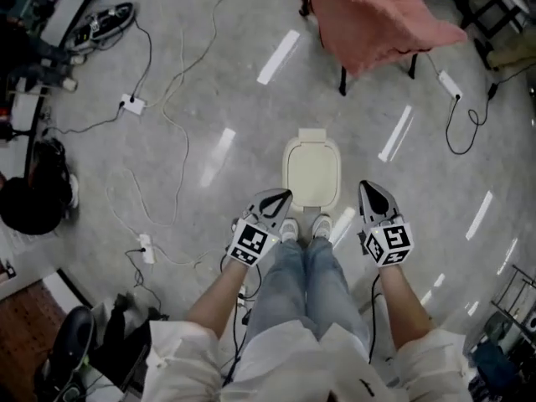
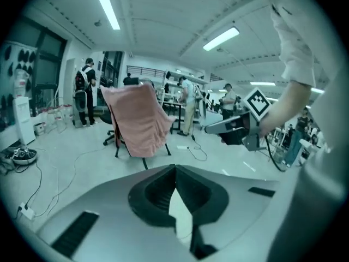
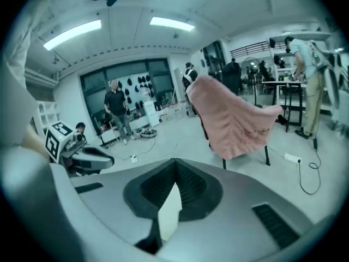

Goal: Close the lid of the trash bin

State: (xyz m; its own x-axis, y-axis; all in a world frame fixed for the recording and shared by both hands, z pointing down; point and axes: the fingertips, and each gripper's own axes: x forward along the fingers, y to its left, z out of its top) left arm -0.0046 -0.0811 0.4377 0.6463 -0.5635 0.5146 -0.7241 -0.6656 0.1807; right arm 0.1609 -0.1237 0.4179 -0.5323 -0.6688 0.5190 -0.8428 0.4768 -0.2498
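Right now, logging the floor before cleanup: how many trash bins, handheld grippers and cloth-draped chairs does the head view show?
Trash bin: 1
Grippers: 2, left gripper and right gripper
Chair draped in pink cloth: 1
Total: 4

White shirt (image 1: 276,367) over blue jeans (image 1: 303,285)

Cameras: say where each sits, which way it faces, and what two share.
Head view: on the head, steeply down at the trash bin; forearms, legs, left gripper, right gripper show.
Left gripper view: on the left gripper, across the room; shut jaws, right gripper show.
Right gripper view: on that gripper, across the room; shut jaws show.
Shared: both gripper views see the draped chair.
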